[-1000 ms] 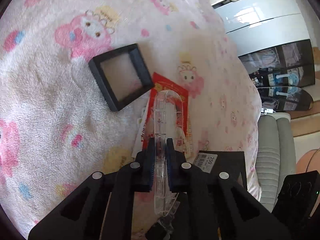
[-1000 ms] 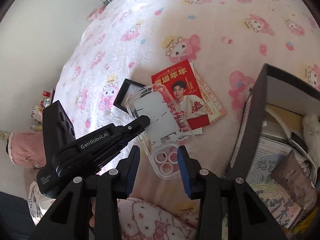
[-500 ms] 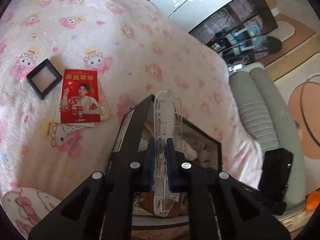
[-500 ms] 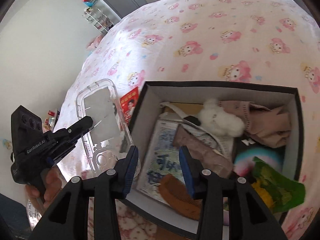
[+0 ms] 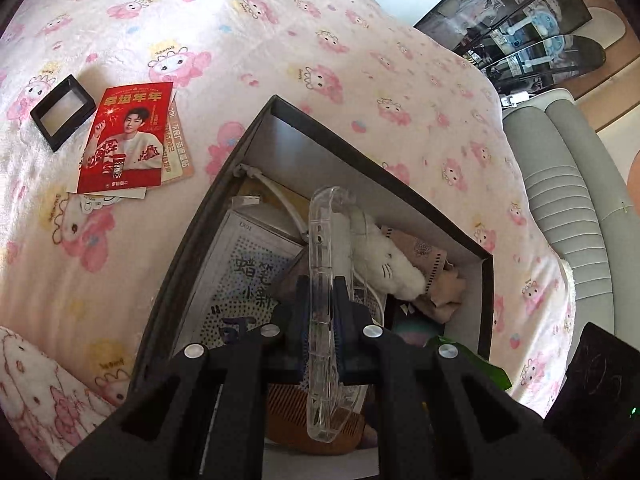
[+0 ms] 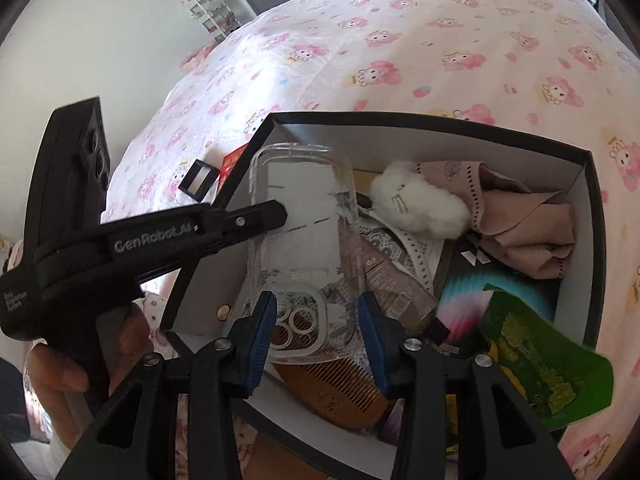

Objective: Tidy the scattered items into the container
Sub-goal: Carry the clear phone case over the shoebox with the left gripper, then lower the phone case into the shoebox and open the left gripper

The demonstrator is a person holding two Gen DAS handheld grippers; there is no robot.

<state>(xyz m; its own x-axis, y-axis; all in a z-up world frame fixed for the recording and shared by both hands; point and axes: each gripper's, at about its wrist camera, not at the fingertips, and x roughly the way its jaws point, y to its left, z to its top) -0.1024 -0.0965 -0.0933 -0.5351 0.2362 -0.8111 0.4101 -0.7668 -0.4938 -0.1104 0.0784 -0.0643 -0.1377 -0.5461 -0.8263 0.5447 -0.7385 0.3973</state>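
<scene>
— How are your hands set?

— Both my grippers tip steeply down over the black box [image 6: 592, 208] on the bed. My left gripper [image 5: 323, 322] reaches in from the box's left side; its jaws pinch the clear phone case [image 6: 298, 216] by its edge, so the case hangs over the inside of the box, camera cut-out toward me. My left hand [image 6: 76, 364] is wrapped around that gripper's handle just outside the box's left wall. My right gripper [image 6: 316, 338] sits at the box's near edge with its jaws spread. The lower end of the case lies between them, and the pads do not press on it.

— What is in the box, counted?

— One white plush toy [image 6: 420, 204] toward the far wall, one beige cloth [image 6: 524, 224] to its right, one wooden comb [image 6: 340, 384] at the near wall, one green packet [image 6: 548, 360] at the near right corner, and one dotted printed sheet [image 5: 244, 276] along the left wall. There is other stuff underneath, which I cannot sort out.

— And outside it?

— Left of the box, on the pink cartoon-print blanket [image 5: 280, 40], lies one red photo card [image 5: 126, 140] on top of a few more cards; I cannot count those. One small black square frame [image 5: 62, 110] sits just beyond the cards, farther left of the box, apart from it.
</scene>
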